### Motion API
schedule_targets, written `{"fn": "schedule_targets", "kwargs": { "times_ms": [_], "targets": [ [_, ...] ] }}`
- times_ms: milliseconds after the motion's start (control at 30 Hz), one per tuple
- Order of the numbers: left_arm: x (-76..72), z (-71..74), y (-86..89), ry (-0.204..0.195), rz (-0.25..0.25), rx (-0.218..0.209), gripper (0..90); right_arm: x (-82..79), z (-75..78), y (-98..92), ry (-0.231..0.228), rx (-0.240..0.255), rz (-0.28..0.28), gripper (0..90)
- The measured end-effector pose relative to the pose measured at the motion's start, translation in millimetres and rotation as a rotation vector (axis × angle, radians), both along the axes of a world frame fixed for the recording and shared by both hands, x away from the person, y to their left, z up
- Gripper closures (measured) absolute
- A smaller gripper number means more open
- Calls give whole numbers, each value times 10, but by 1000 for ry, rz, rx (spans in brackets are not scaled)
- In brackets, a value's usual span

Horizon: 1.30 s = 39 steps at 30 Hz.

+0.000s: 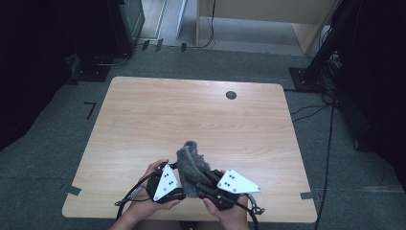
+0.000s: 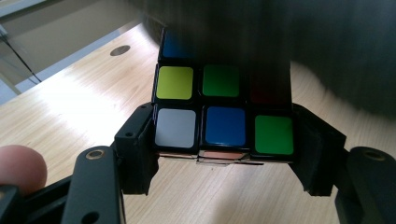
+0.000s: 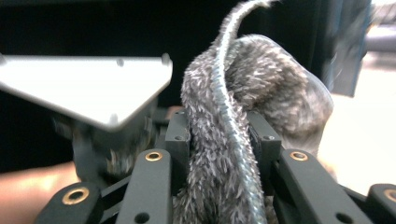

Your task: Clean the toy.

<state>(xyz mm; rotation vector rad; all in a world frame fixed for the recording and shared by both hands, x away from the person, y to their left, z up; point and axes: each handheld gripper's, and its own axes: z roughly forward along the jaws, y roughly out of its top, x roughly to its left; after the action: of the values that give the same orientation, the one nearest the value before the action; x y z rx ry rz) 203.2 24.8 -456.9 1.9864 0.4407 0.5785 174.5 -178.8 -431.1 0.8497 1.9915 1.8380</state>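
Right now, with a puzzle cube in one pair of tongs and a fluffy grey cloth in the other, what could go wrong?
1. The left tongs pinch only the bottom row of the puzzle cube; rubbing might twist that layer or tip the cube out.
2. The right tongs squeeze a bunched fold of the grey cloth, which could slip free under a pull.
3. Both are held above the table, near its edge, so a dropped cube might roll off.

A light wooden table [image 1: 191,115] with rounded corners is set on a grey carpeted floor [image 1: 43,158]; a small dark round cap [image 1: 231,95] is seen near its far edge; pieces of tape [image 1: 73,190] are stuck to the carpet beside it; black cables [image 1: 329,143] are trailed along the right; a pale wooden cabinet [image 1: 268,14] is placed at the back; the sides are left in deep shadow.
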Motion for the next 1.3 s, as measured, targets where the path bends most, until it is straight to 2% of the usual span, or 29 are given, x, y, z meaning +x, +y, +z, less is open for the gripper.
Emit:
{"fn": "schedule_targets", "kwargs": {
  "times_ms": [33, 67, 133, 267, 333, 367, 400, 500, 567, 733, 800, 933, 1067, 1133, 1300],
  "targets": [
    [-11, 9, 3, -13, 3, 11, 347, 25, -62, 15, 5, -8, -7, 680],
    [-12, 15, 7, -17, 5, 12, 347, 39, -94, -5, 15, 15, -13, 682],
    [2, 26, 24, -13, 7, -7, 347, 76, -69, -84, 8, 24, -47, 685],
    [38, 27, 79, -6, 20, -40, 347, 131, 24, -328, -28, 31, -186, 685],
    [60, 34, 115, 0, 36, -60, 347, 164, 31, -464, -58, -3, -274, 684],
    [78, 40, 148, 2, 49, -86, 347, 182, 26, -516, -66, -20, -307, 682],
    [97, 40, 174, 6, 61, -109, 347, 222, 3, -603, -59, -25, -355, 679],
    [166, 3, 251, 17, 111, -159, 347, 326, -99, -786, -29, -30, -434, 677],
    [220, -37, 292, 37, 141, -184, 346, 394, -188, -862, 2, -40, -450, 676],
    [406, -167, 368, 121, 217, -219, 346, 536, -420, -939, 80, -76, -466, 664],
    [483, -215, 379, 155, 248, -208, 346, 582, -503, -956, 120, -89, -463, 657],
    [595, -320, 384, 183, 287, -148, 346, 642, -626, -982, 174, -113, -471, 655],
    [667, -403, 361, 210, 309, -101, 346, 673, -685, -997, 194, -117, -471, 650],
    [690, -430, 351, 224, 305, -82, 346, 679, -700, -999, 199, -120, -468, 648],
    [700, -481, 301, 228, 306, -39, 345, 688, -724, -1005, 211, -120, -462, 646]
  ]
}}
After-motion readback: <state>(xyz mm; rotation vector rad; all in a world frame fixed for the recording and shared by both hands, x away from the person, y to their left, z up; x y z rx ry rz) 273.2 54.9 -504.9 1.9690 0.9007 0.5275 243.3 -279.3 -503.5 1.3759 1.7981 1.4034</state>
